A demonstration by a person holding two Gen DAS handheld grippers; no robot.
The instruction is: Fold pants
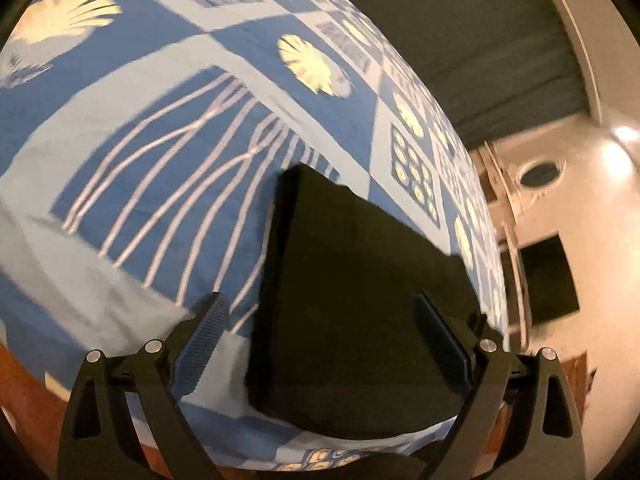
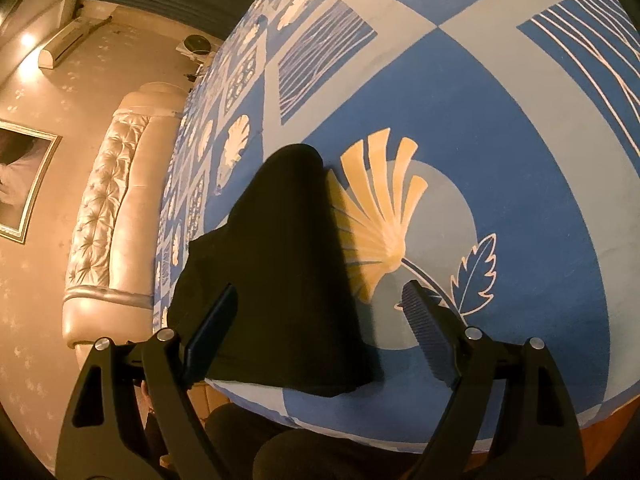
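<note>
Pants (image 1: 360, 300) lie folded, creases lost in black; both tongs (image 1: 320, 344) (image 2: 320, 328) gape, gripping nothing.

Setting: a home bedroom. Work surface is a bed (image 2: 520, 120) under a blue patterned bedspread (image 1: 120, 184) with cream shell and leaf motifs. At its far edge in the right wrist view — a tufted, cream padded headboard (image 2: 104, 216). Wall behind carries pale patterned wallpaper (image 2: 24, 320), a framed picture (image 2: 24, 176) and a wall-mounted air conditioner (image 2: 68, 46). Warm indoor lighting — dark curtain (image 1: 460, 40) in the left wrist view.
</note>
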